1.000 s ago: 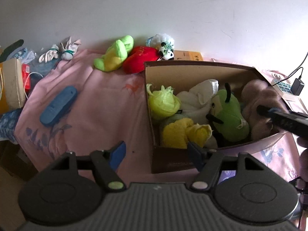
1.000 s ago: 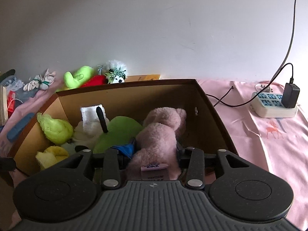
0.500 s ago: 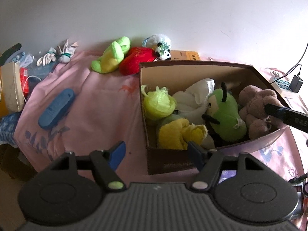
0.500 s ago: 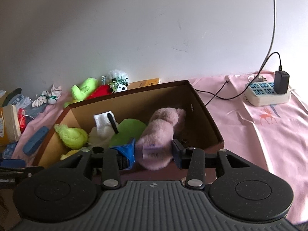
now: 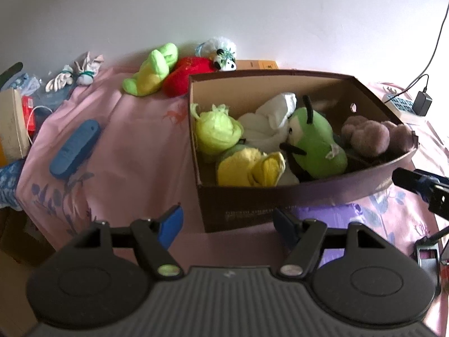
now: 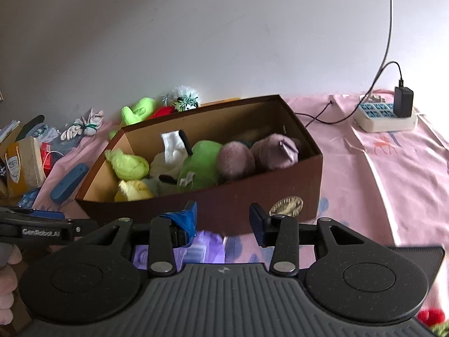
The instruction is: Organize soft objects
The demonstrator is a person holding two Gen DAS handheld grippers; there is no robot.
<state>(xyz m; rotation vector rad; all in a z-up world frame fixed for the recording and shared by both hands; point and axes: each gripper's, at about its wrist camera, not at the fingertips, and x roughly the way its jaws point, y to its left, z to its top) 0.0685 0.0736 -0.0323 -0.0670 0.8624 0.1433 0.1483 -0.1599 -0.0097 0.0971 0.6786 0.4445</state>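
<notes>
Pink plush (image 6: 258, 156) lies in the brown box (image 6: 252, 202), right end, beside green plush (image 6: 200, 165). Right tool (image 6: 223, 220) sits low just outside box's near wall, jaws apart, empty. Left tool (image 5: 227, 223) level w/ box's front corner, wide open, holding nothing.

1. The right claw (image 5: 421, 189) is cut off by the right edge of the left wrist view, so its jaws cannot be read there.
2. Print on the box (image 5: 252, 213) ahead of the left claw is too blurred to read.
3. A white plush (image 6: 171, 154) is half buried under the green plush (image 6: 202, 165).
4. A red thing (image 6: 430, 316) is cropped at the bottom edge.
</notes>
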